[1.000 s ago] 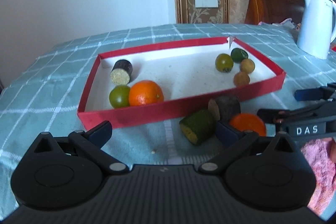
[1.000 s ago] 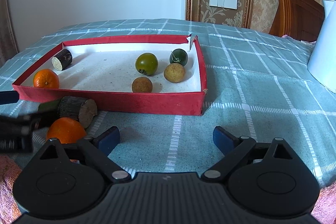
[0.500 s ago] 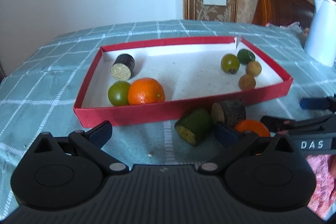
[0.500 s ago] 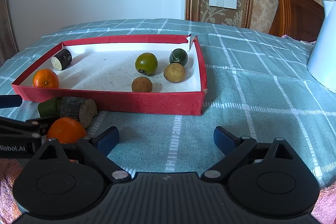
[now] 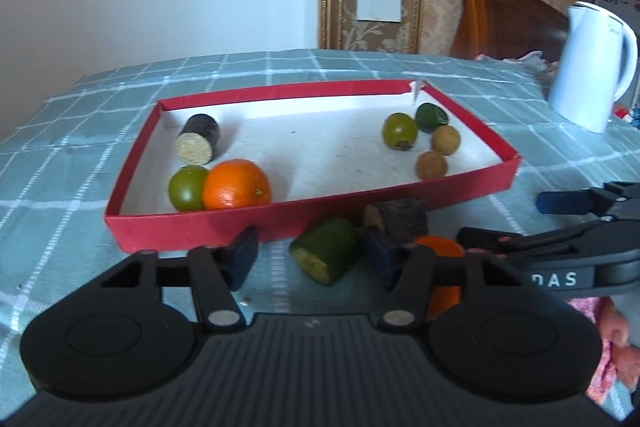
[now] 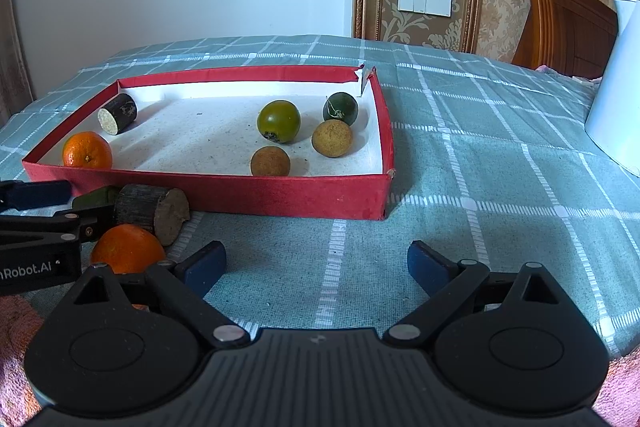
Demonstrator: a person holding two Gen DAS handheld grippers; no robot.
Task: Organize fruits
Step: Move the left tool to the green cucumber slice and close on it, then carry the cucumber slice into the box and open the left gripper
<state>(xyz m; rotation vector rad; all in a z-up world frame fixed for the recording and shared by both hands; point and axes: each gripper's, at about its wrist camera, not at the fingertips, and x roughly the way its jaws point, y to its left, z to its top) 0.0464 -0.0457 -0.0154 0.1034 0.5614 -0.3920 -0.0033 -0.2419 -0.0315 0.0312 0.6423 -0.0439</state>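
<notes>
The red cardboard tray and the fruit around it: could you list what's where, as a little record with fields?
container: shallow red cardboard tray with white floor, on a teal checked cloth
inside, left end: orange tangerine, round green fruit, dark cane stub
inside, right end: two green fruits, two brown longans
outside, near wall: green cane piece, brown bark-covered stub, second orange
left claw: closing, nothing gripped
right claw: open, empty

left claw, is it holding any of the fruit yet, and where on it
Nothing is held. The left claw is closing, but its pads touch nothing; the green cut piece lies on the cloth just beyond them. The right claw is open and holds nothing.
</notes>
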